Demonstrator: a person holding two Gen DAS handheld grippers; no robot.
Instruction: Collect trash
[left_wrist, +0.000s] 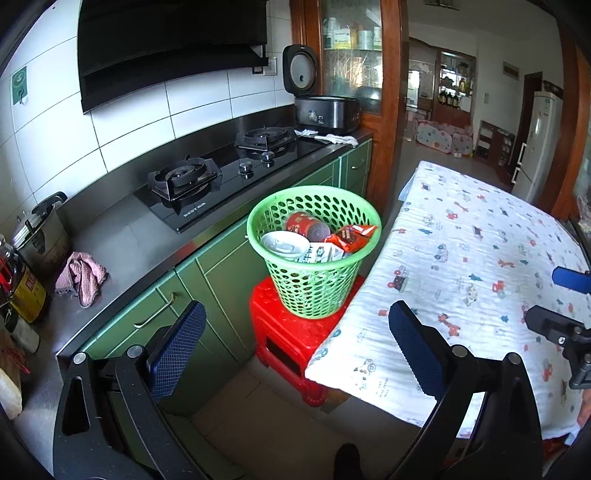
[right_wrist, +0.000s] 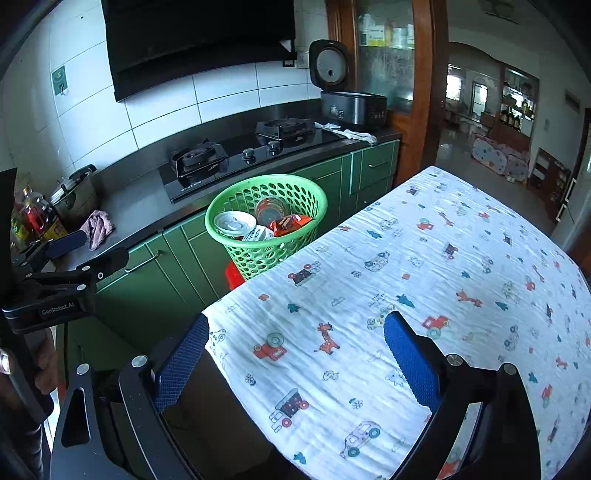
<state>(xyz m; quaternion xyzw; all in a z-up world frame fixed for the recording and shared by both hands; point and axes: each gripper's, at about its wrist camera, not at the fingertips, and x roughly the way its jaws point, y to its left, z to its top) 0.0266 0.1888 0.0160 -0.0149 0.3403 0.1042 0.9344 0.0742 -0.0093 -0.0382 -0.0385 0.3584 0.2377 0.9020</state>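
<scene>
A green perforated basket (left_wrist: 332, 295) stands on a red plastic stool (left_wrist: 280, 332) between the kitchen counter and the table. It holds a red can (left_wrist: 301, 223), a white bowl-like lid (left_wrist: 284, 243), a red snack wrapper (left_wrist: 351, 234) and a white carton (left_wrist: 321, 254). The basket (right_wrist: 229, 218) also shows in the right wrist view. My left gripper (left_wrist: 297, 347) is open and empty, in front of the basket. My right gripper (right_wrist: 295, 354) is open and empty over the table's near corner.
The table (right_wrist: 461, 277) wears a white cloth with cartoon prints. A steel counter (left_wrist: 140, 240) carries a gas hob (left_wrist: 221, 177), a rice cooker (left_wrist: 325, 110), a pot (left_wrist: 40, 236), a pink rag (left_wrist: 83, 277) and bottles. Green cabinets (left_wrist: 207, 280) stand below.
</scene>
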